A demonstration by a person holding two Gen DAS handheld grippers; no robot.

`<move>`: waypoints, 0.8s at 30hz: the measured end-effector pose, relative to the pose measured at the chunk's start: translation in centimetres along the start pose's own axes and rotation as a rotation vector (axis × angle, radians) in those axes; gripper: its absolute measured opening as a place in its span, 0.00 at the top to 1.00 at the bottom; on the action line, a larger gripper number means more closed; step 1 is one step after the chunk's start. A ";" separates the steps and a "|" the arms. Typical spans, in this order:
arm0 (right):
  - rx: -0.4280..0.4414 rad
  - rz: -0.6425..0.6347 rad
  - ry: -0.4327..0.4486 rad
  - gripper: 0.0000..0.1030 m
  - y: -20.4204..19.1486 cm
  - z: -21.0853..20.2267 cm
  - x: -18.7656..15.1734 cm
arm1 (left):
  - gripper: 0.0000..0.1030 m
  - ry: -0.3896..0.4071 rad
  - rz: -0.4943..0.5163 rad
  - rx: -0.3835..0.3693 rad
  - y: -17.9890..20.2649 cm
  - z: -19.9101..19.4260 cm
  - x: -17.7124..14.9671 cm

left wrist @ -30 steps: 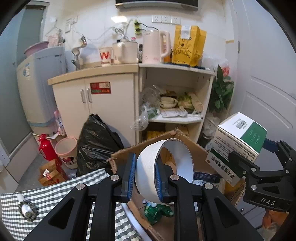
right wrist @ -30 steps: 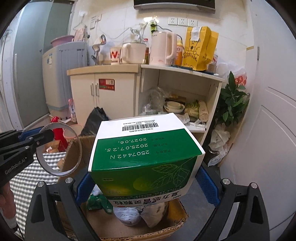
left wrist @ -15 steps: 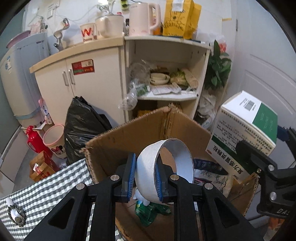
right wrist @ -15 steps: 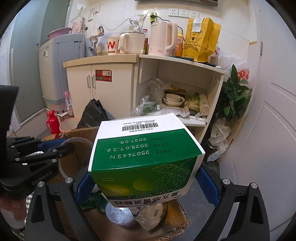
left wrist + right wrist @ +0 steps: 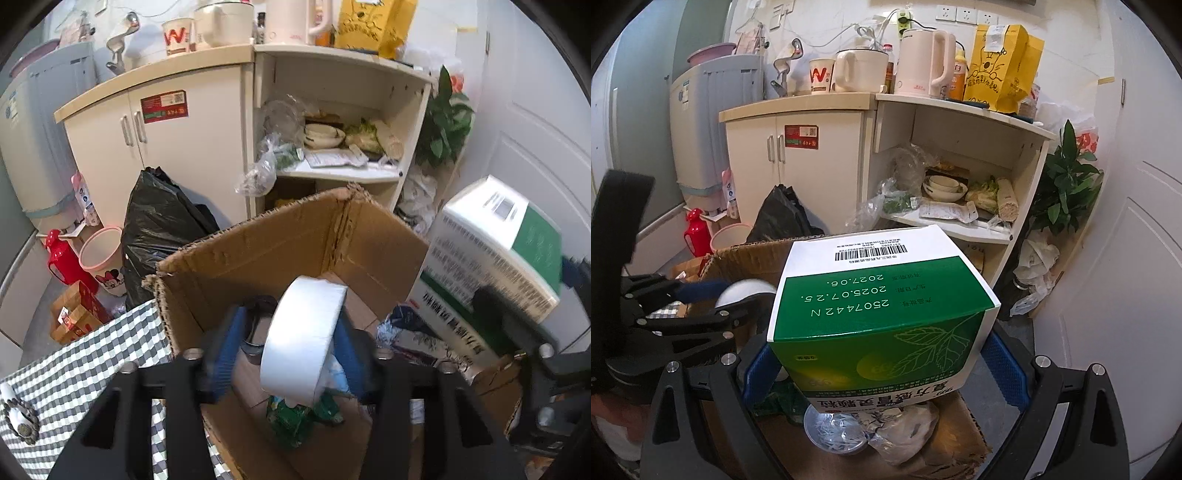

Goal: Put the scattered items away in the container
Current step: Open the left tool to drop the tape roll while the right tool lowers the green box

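Observation:
An open cardboard box (image 5: 258, 251) stands off the table's edge with several items inside. My left gripper (image 5: 290, 343) hovers over it, open, its blue pads (image 5: 229, 343) spread apart. The white tape roll (image 5: 303, 339) sits loose between them, clear of the left pad; whether it touches the right pad I cannot tell. In the right wrist view the roll (image 5: 738, 293) shows beside the left gripper (image 5: 701, 302). My right gripper (image 5: 881, 365) is shut on a green and white medicine box (image 5: 882, 295), held above the cardboard box's right side (image 5: 491, 251).
A checkered tablecloth (image 5: 74, 373) covers the table at lower left. A black rubbish bag (image 5: 162, 218), a pink bin (image 5: 101, 254) and a red flask (image 5: 61, 254) stand on the floor before a cream cabinet (image 5: 184, 147). A plant (image 5: 447, 122) and a door lie to the right.
My left gripper has moved forward over the cardboard box and its fingers have spread, letting go of the tape roll. The right gripper has come lower with the medicine box.

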State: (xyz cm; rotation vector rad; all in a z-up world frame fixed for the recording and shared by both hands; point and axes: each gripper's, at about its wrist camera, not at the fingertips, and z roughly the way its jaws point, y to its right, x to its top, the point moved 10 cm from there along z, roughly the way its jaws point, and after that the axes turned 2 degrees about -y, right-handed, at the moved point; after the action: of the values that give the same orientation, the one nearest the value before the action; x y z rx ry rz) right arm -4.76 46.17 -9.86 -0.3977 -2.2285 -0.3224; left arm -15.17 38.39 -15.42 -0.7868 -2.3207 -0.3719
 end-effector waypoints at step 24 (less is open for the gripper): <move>-0.010 -0.173 -0.172 0.05 -5.3 3.8 -2.5 | 0.33 0.091 -0.098 0.007 -5.0 -4.2 1.8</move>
State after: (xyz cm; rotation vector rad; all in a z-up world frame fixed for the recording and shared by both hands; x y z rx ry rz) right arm -7.97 42.25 -14.70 -0.2455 -2.4372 -0.4040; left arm -17.34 33.42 -11.34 -0.6411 -2.2789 -0.4337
